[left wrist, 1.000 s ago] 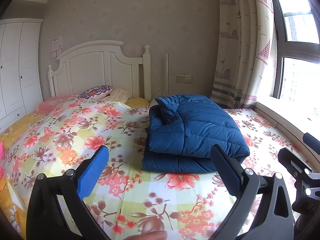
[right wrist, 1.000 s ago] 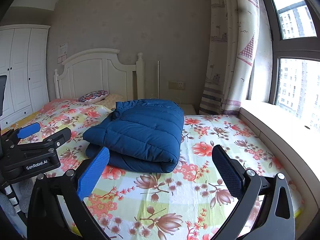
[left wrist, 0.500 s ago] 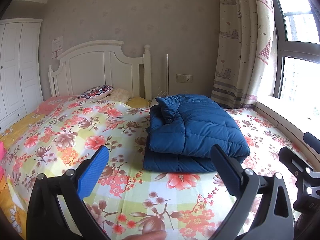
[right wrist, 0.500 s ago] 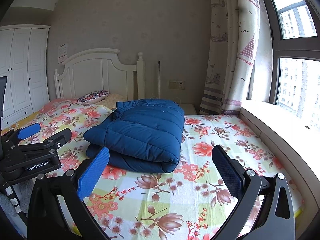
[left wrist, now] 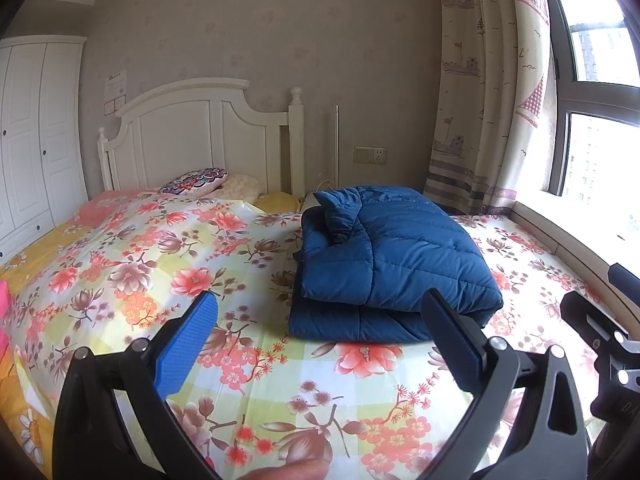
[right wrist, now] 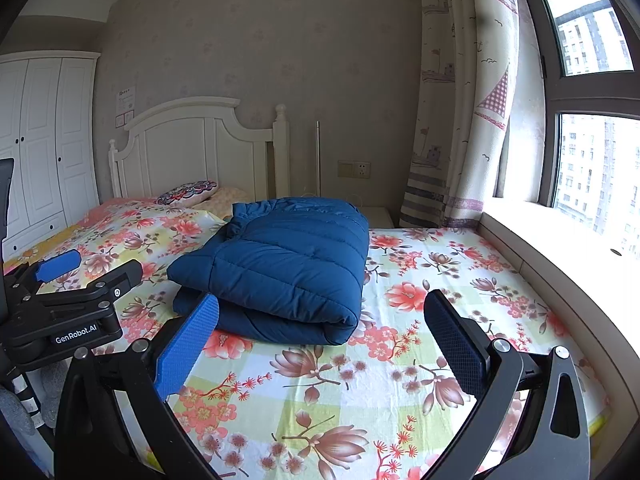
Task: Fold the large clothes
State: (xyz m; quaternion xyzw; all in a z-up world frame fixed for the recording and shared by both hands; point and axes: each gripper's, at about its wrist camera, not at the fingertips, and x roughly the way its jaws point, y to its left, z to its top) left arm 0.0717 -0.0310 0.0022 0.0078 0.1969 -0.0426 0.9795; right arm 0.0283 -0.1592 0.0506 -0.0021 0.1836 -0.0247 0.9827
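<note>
A dark blue quilted down coat lies folded into a thick rectangle on the flowered bed sheet, toward the window side. It also shows in the right wrist view. My left gripper is open and empty, held back from the coat's near edge above the sheet. My right gripper is open and empty, also short of the coat. The left gripper's body shows at the left edge of the right wrist view.
A white headboard and pillows stand at the far end. A white wardrobe is at the left. A curtain and a window sill run along the right side of the bed.
</note>
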